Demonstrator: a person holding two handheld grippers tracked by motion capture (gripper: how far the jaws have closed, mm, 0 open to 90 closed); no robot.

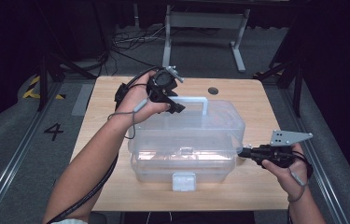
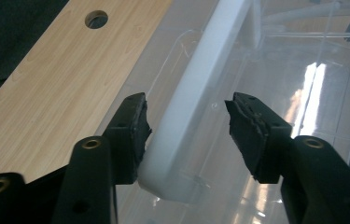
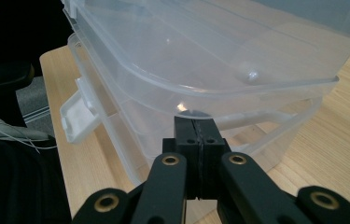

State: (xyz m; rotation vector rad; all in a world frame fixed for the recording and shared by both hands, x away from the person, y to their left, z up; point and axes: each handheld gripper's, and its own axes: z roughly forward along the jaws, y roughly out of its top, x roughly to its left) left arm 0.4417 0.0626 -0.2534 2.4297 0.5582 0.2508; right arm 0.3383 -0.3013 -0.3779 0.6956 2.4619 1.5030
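Note:
A clear plastic storage box (image 1: 186, 161) with a clear lid (image 1: 210, 122) stands in the middle of the wooden table (image 1: 112, 93). A white handle (image 1: 196, 100) rises from the lid's far side. My left gripper (image 1: 175, 105) stands open astride the handle's left end. In the left gripper view the handle (image 2: 196, 93) runs between the pads (image 2: 135, 126); the left pad is close against it and the right pad is apart. My right gripper (image 1: 241, 151) is shut with nothing in it. Its tips (image 3: 195, 128) rest at the box's right side, just under the lid's rim (image 3: 256, 91).
A white latch (image 1: 184, 181) hangs at the box's front, and in the right gripper view a latch (image 3: 77, 116) sticks out at one side. A round hole (image 1: 213, 90) lies in the table behind the box. Desk legs and cables stand on the floor beyond the table.

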